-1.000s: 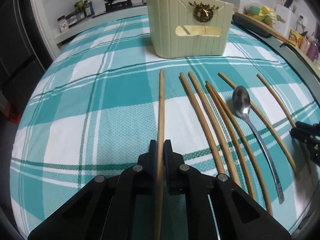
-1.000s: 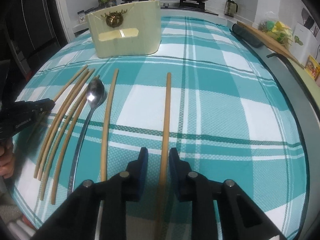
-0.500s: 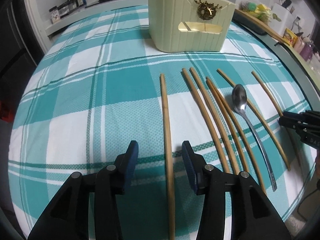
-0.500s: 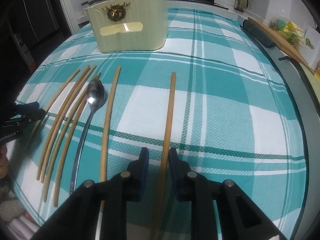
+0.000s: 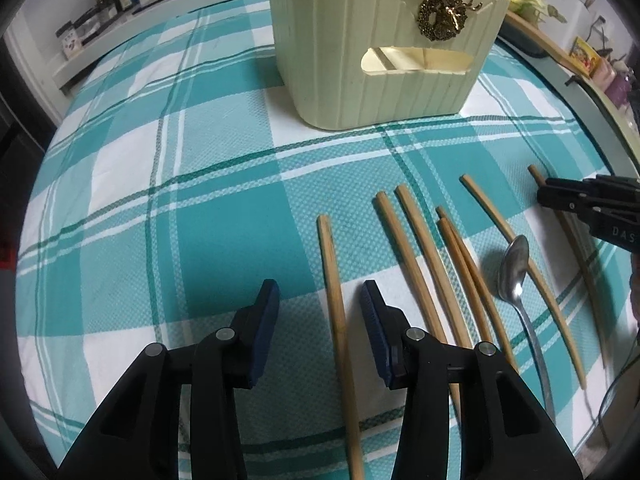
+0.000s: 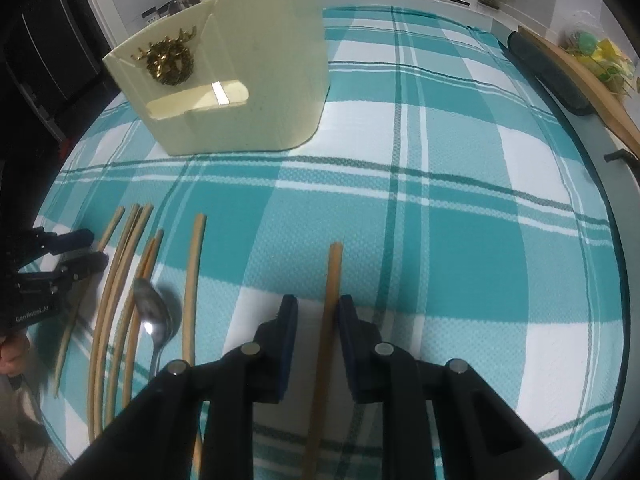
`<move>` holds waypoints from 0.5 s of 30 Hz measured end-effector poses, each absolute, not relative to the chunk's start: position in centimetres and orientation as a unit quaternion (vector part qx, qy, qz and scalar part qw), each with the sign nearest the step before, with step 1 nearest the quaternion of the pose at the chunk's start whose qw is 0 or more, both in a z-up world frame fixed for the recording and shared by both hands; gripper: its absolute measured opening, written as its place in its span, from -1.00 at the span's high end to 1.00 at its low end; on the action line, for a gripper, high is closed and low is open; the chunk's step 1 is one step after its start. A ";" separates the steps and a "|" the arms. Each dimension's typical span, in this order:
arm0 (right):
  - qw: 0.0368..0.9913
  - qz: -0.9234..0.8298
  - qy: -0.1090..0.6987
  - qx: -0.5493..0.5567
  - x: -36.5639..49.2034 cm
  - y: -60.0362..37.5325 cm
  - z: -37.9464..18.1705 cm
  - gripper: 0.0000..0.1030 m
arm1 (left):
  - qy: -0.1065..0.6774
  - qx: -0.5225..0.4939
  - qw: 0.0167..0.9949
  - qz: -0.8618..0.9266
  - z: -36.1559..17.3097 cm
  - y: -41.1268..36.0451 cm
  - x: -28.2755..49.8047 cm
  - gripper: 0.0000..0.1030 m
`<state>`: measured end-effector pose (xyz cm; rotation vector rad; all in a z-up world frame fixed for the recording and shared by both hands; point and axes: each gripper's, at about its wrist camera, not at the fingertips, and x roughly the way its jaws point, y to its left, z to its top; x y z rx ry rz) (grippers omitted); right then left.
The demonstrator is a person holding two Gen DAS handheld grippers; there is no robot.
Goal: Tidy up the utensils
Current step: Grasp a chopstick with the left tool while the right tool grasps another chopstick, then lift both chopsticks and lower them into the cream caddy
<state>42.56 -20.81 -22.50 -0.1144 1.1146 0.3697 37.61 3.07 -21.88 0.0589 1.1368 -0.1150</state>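
Note:
Several wooden chopsticks lie side by side on the teal plaid cloth. My left gripper (image 5: 318,294) is open, with the leftmost chopstick (image 5: 336,304) lying loose between its fingers. My right gripper (image 6: 318,310) is open and straddles the rightmost chopstick (image 6: 330,300), its pads close beside it but apart from it. A metal spoon (image 5: 514,272) lies among the sticks; it also shows in the right wrist view (image 6: 154,318). The cream utensil holder (image 5: 384,44) with a gold wreath badge stands beyond the sticks, also seen in the right wrist view (image 6: 236,76).
The table's right edge has a dark roll and a wooden board (image 6: 576,68). Bottles and jars (image 5: 104,4) and a stove stand on the counter behind. The other gripper shows at each view's side, the right gripper (image 5: 592,204) and the left gripper (image 6: 60,268).
My left gripper opened and let go of the leftmost chopstick, which now lies on the cloth. Both grippers moved forward toward the holder. The right jaws stayed open around their stick.

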 end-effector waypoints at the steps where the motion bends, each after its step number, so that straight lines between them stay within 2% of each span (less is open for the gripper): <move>1: 0.832 0.173 0.525 -0.055 43.0 -20.6 -22.5 0.67 | 0.536 0.029 0.842 -0.053 -21.8 3.0 37.7 0.51; 2: 0.833 0.168 0.524 -0.058 43.5 -20.5 -22.6 0.84 | 0.535 0.029 0.842 -0.055 -21.8 2.9 37.8 0.77; 3: 0.834 0.166 0.522 -0.058 43.8 -20.4 -22.6 0.85 | 0.533 0.028 0.843 -0.060 -21.8 2.8 38.0 0.87; 10: 0.843 0.179 0.508 -0.008 44.2 -21.7 -22.0 0.86 | 0.505 0.010 0.861 -0.053 -20.6 3.1 37.2 0.91; 15: 0.864 0.193 0.464 0.024 42.2 -22.8 -18.4 0.86 | 0.451 -0.019 0.891 -0.051 -15.9 4.4 35.0 0.91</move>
